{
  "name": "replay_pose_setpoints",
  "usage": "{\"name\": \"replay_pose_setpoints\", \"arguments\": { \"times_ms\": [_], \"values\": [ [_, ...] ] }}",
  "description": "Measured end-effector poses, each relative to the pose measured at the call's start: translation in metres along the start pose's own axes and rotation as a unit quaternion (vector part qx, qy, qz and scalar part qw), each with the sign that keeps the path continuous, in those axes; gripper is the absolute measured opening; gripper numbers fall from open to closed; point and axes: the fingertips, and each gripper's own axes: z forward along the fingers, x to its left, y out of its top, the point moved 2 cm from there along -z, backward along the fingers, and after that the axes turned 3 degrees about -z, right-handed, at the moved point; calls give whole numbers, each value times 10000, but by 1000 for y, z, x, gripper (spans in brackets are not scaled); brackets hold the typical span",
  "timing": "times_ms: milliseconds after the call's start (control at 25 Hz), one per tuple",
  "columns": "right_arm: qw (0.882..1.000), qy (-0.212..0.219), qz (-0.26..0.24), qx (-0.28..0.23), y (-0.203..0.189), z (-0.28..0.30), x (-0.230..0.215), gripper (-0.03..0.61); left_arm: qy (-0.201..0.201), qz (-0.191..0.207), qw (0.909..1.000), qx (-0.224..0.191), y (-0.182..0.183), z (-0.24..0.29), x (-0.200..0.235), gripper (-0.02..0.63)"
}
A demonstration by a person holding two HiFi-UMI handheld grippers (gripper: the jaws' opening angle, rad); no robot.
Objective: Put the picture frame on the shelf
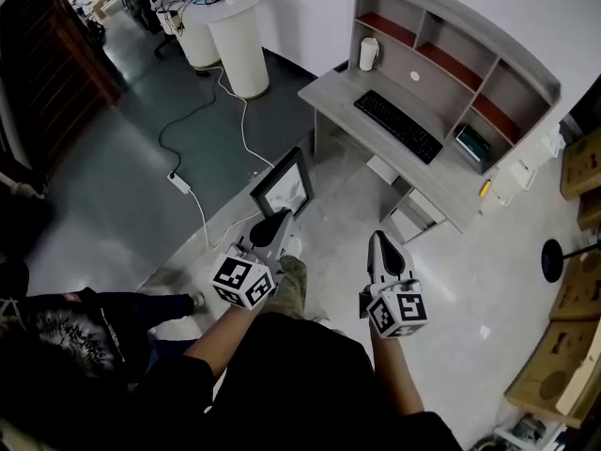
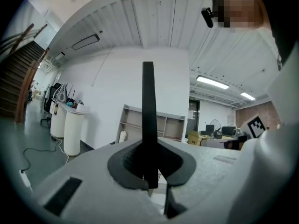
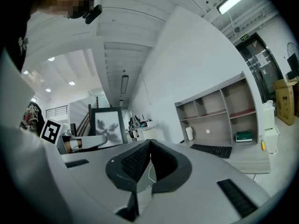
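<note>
While the picture frame [image 1: 284, 184] is held above the floor in the head view, the shelf [image 1: 441, 54] stands well apart — grasp done, placing not.

Left gripper view: the left gripper [image 2: 149, 171] is clamped on the frame's edge.

Right gripper view: the right gripper [image 3: 149, 167] (empty) has its jaws together.

In the left gripper view the picture frame [image 2: 148, 120] shows only its dark edge, its face hidden; in the head view the left tongs [image 1: 274, 225] cover its near corner; cardboard boxes [image 1: 582, 163] are cut off at the right.
</note>
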Motion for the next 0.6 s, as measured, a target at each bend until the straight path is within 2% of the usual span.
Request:
{"name": "replay_pose_setpoints", "arguments": {
  "times_ms": [280, 480, 600],
  "values": [
    [9989, -298, -132, 328, -1, 82, -44, 12, -12, -254, 9996, 80, -5, 73, 66, 36],
    [9958, -669, -318, 538, 10, 159, -75, 12, -331, -500, 9975, 380, -12, 147, 124, 36],
    [9930, -911, -443, 604, 20, 210, -90, 12, -611, -548, 9954, 495, -2, 193, 158, 35]
  ]
}}
